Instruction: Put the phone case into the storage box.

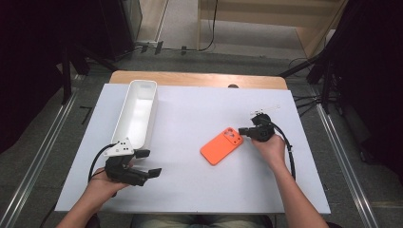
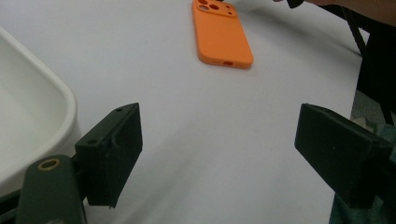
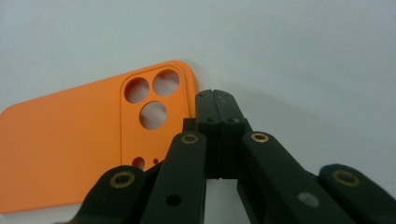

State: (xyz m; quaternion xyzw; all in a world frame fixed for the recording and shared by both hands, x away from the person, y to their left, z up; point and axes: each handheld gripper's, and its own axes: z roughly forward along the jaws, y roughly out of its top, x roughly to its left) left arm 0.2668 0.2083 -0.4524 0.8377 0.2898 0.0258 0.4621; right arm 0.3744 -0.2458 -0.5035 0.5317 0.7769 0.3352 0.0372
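The white sheet [image 1: 190, 180] covering the wooden table [image 1: 199, 79] gives you a flat, smooth, probably slippery surface, so anything you nudge will likely slide rather than stop. The long white bin [image 1: 138, 114] stands at the left half of the sheet, running away from you, with its near end just beside your left gripper [image 1: 148, 163]. That gripper rests low by the bin with its jaws standing wide apart and nothing between them, as the left gripper view shows; leave it parked there or bring it in to brace. The orange phone case [image 1: 221, 146] lies flat, back up, near the middle of the sheet, well apart from the bin, its camera cutouts [image 3: 152, 95] toward the far right corner. Your right gripper [image 1: 243, 130] has its jaws pressed fully together on nothing, with the tip just beside that camera corner; whether it touches the edge is hard to tell. If you mean to push the case toward the bin, keep the closed tip low against the rim and push through the case's long axis, slowly, or it will likely spin. If you mean to lift it, open the jaws first and straddle the thin edge.
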